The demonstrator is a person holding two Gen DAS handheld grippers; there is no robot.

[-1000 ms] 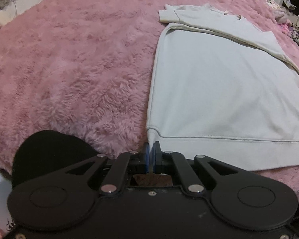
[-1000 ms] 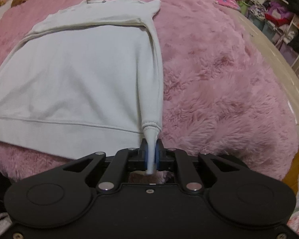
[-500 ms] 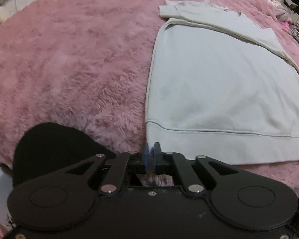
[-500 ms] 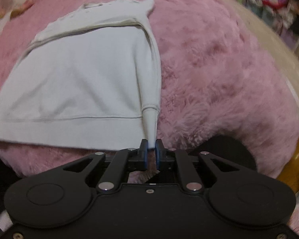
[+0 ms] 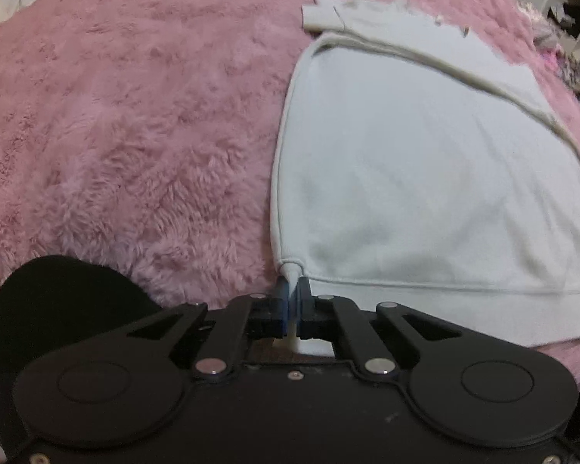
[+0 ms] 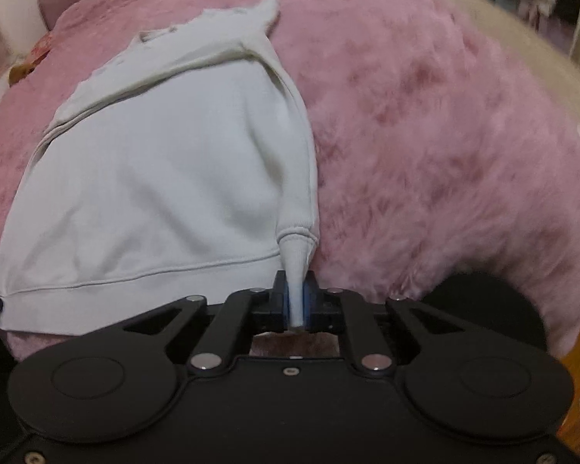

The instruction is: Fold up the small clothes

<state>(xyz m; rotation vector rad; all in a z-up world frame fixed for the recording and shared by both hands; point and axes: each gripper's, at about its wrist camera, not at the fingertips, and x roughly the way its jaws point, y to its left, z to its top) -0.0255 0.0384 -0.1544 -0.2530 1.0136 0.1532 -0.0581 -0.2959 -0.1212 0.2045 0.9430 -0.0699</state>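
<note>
Left hand-held gripper (image 5: 293, 292) pinches one hem corner of the pale sweatshirt (image 5: 417, 178) — right hand-held gripper (image 6: 294, 285) pinches the other corner. Sweatshirt lies spread on the pink fluffy blanket (image 5: 127, 116), sleeves folded across.

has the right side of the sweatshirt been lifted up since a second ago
Yes. In the right wrist view the sweatshirt now bulges up off the pink blanket near the right gripper; earlier it lay flat.

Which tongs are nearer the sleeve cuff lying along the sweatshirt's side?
Right. The right tongs are shut on that cuff; the left tongs pinch the opposite hem corner of the sweatshirt.
</note>
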